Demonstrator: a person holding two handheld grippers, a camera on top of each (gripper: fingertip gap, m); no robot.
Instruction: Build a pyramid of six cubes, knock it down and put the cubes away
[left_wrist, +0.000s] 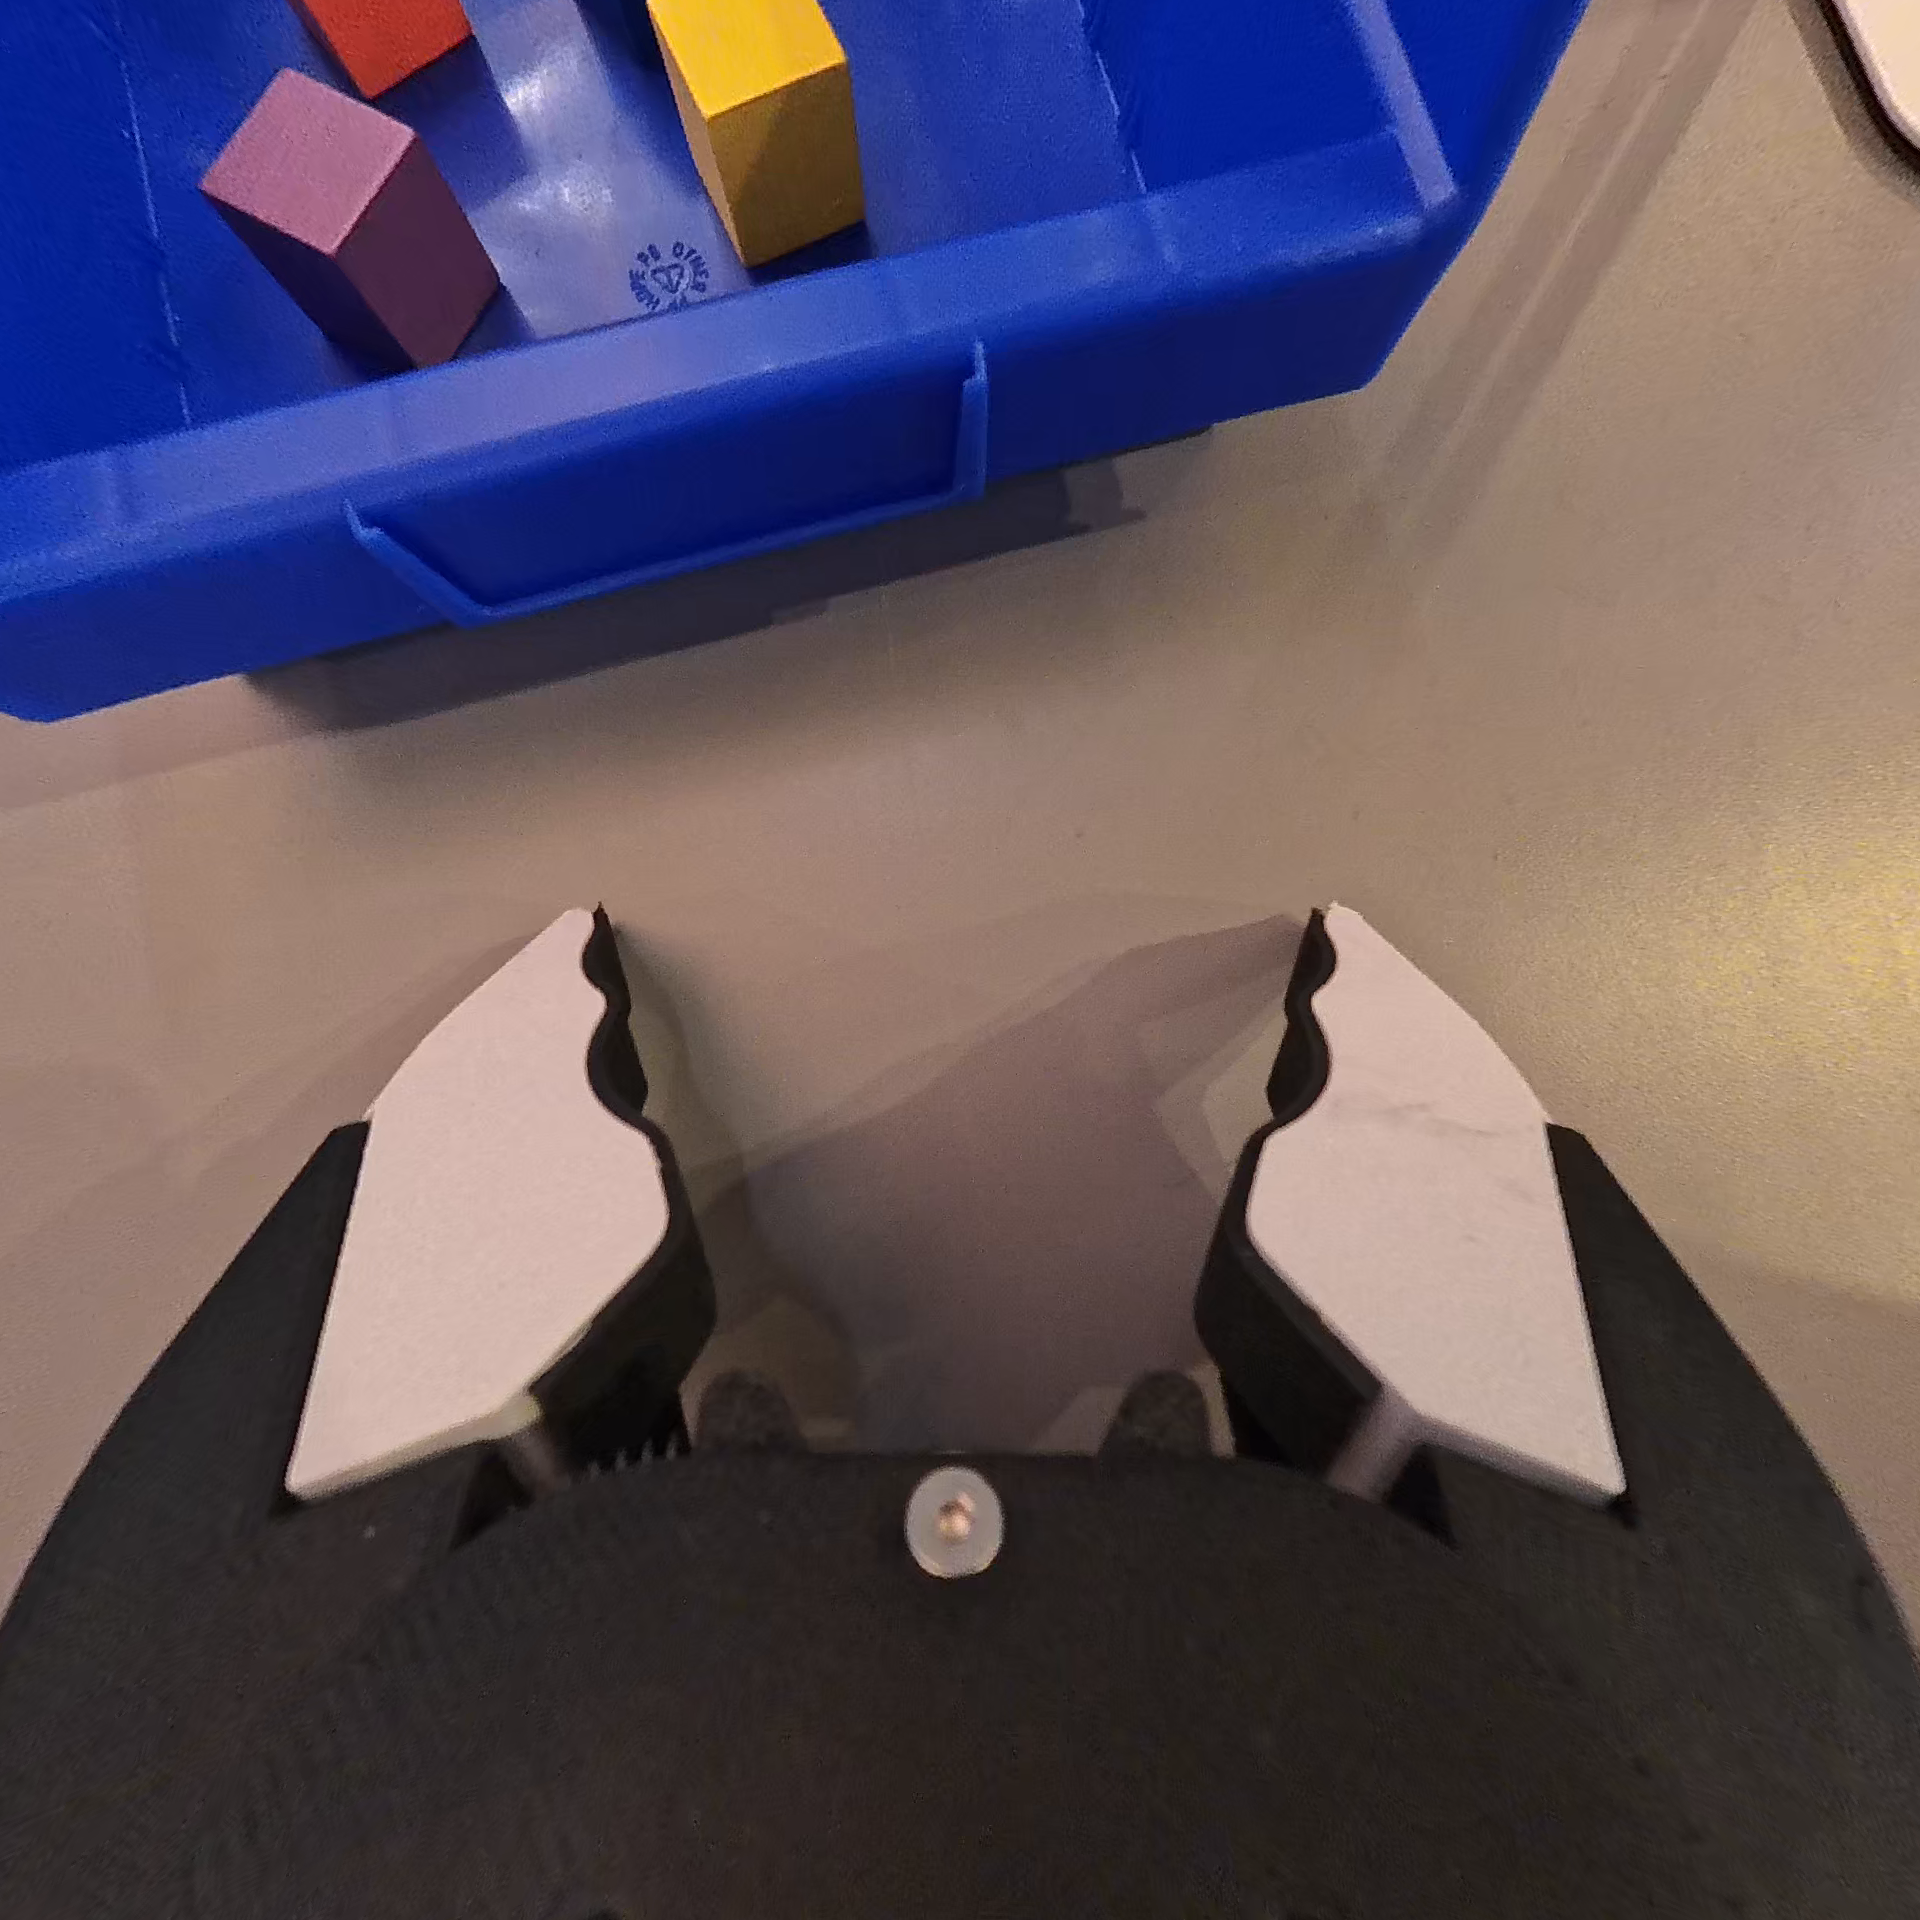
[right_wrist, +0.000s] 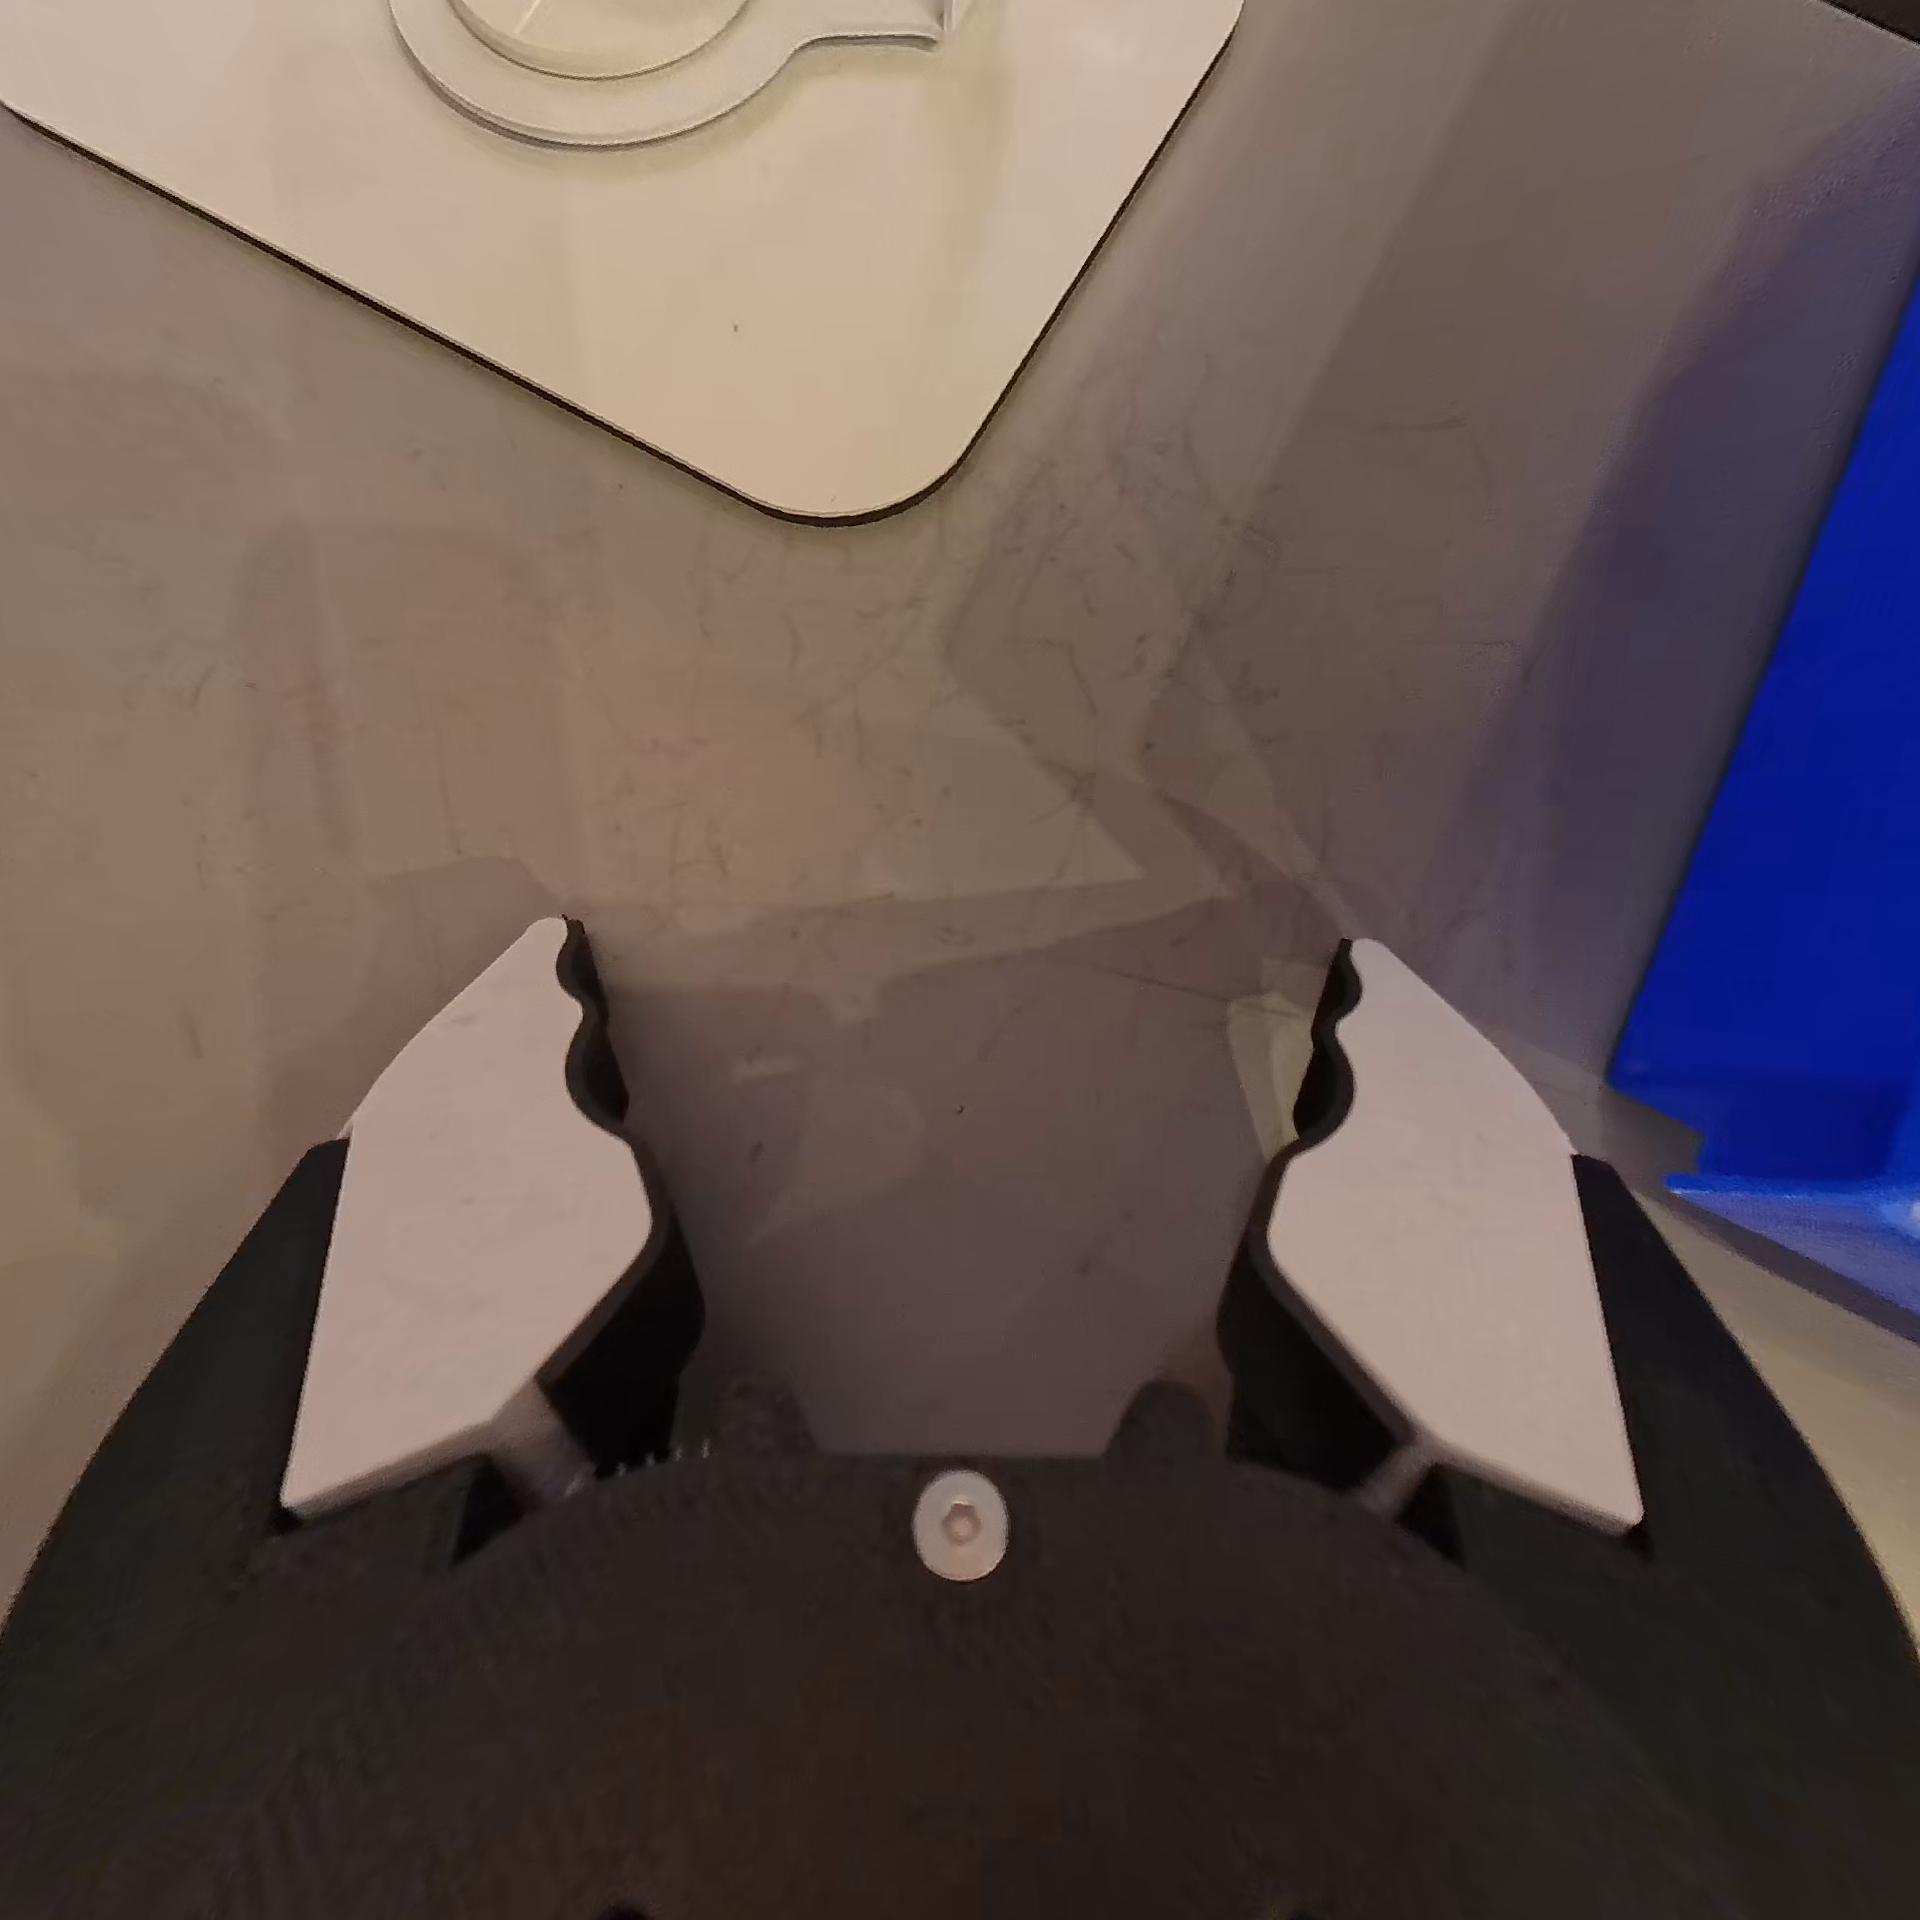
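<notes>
In the left wrist view a blue plastic bin stands on the grey table ahead of my left gripper. Inside the bin lie a purple cube, a yellow cube and a red cube, the red one cut off by the top edge. My left gripper is wide open and empty over bare table, short of the bin's front wall. My right gripper is wide open and empty over scratched grey table. The bin's corner shows at its right.
A white board with rounded corners lies on the table ahead of my right gripper, with a clear round plastic piece on it. A white edge shows at the top right of the left wrist view. My right tips are about 50 cm from the purple cube, my left tips only 12 cm.
</notes>
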